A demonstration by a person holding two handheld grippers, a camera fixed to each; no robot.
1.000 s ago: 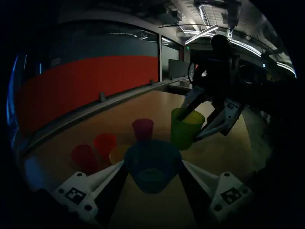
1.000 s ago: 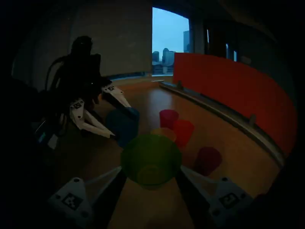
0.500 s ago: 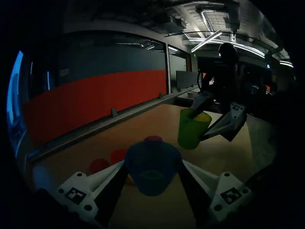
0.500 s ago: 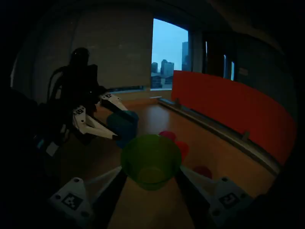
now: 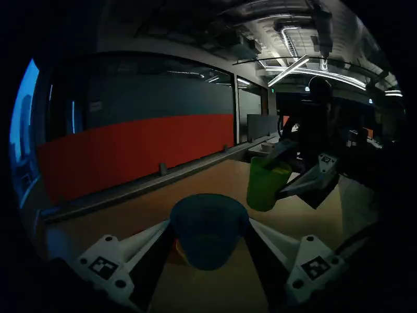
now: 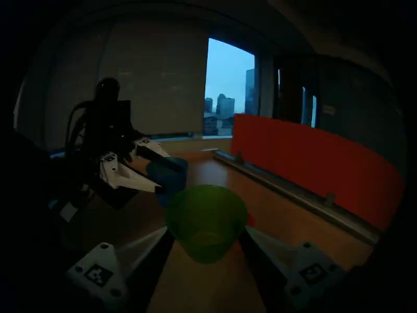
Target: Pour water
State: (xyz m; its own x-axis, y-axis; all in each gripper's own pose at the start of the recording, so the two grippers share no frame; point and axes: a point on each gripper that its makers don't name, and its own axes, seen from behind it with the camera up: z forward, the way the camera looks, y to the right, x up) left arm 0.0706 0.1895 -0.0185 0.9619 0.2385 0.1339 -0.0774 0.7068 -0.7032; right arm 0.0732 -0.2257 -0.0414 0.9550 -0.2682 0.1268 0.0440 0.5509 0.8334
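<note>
My left gripper (image 5: 209,232) is shut on a blue cup (image 5: 208,228), held upright above the wooden table (image 5: 219,182), mouth toward the camera. My right gripper (image 6: 207,229) is shut on a green cup (image 6: 207,221), also upright and lifted. In the left gripper view the green cup (image 5: 265,182) hangs to the right and farther off, between the right gripper's white fingers (image 5: 307,182). In the right gripper view the blue cup (image 6: 168,178) sits left of centre, pinched by the left gripper's white fingers (image 6: 127,180). An orange cup (image 5: 180,249) peeks from behind the blue one. The room is dim.
A red panel (image 5: 135,146) runs along the table's far edge behind a grey rail (image 5: 156,180). A sliver of a red cup (image 6: 250,219) shows beside the green cup. A window (image 6: 229,94) with city buildings lies beyond the table. A person's dark shape (image 6: 104,125) stands behind the left gripper.
Both grippers have risen with their cups. The red, orange and purple cups on the table have dropped almost out of sight behind the held cups.
</note>
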